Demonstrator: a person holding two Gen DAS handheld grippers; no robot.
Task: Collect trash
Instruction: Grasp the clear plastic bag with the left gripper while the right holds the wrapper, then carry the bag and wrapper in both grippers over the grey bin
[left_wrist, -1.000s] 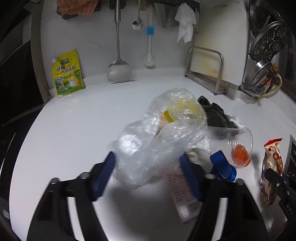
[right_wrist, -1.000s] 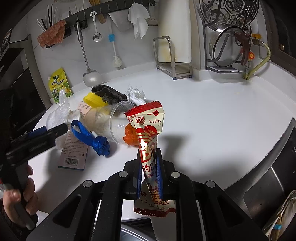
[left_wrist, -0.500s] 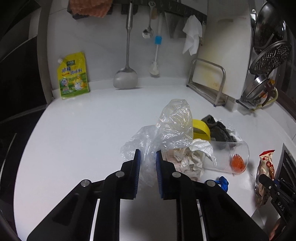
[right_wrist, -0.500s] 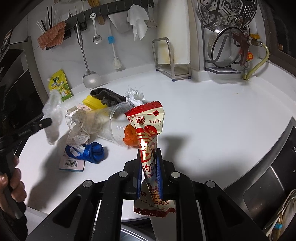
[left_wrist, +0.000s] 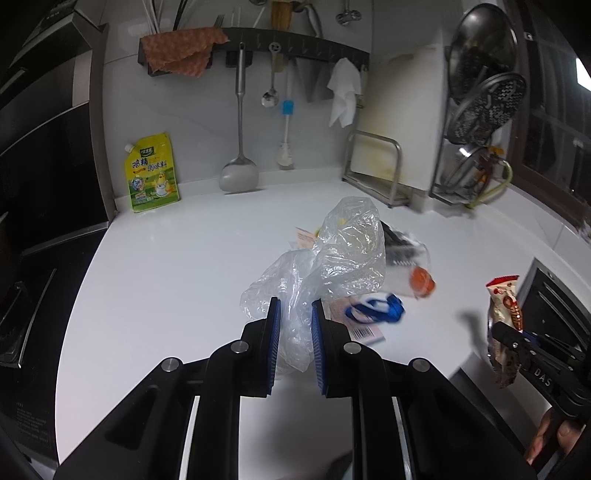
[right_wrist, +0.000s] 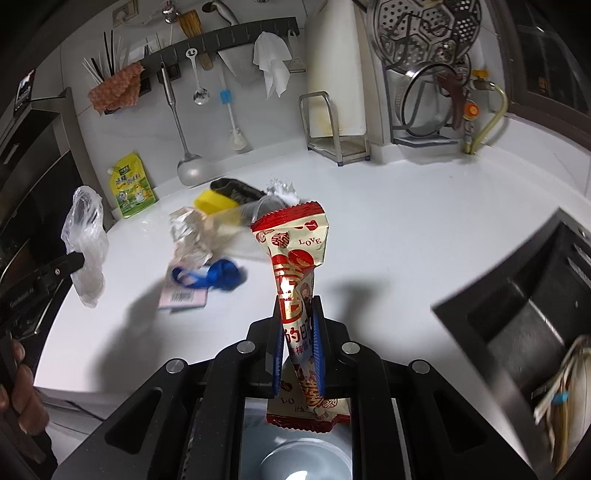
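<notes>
The left gripper (left_wrist: 295, 314) is clamped on a crumpled clear plastic bag (left_wrist: 332, 258), lifted off the white counter (left_wrist: 166, 277). The right gripper (right_wrist: 298, 317) pinches a red-and-cream snack wrapper (right_wrist: 295, 254), standing upright between its pads.

Taking the trash pile as landmark: at its near edge lie a blue knotted strip (right_wrist: 214, 277) and a barcoded paper (right_wrist: 183, 298); within it sits a clear cup (left_wrist: 410, 258), blurred, with something orange, perhaps peel, inside. Behind the pile a yellow sponge (right_wrist: 214, 202) and dark cloth (right_wrist: 236, 190); farther back, left, a yellow seasoning pouch (left_wrist: 153, 173) against the wall.

A second ago the left jaws stood wide around the bag on the pile; now they are closed and the bag is raised, uncovering the pile.
</notes>
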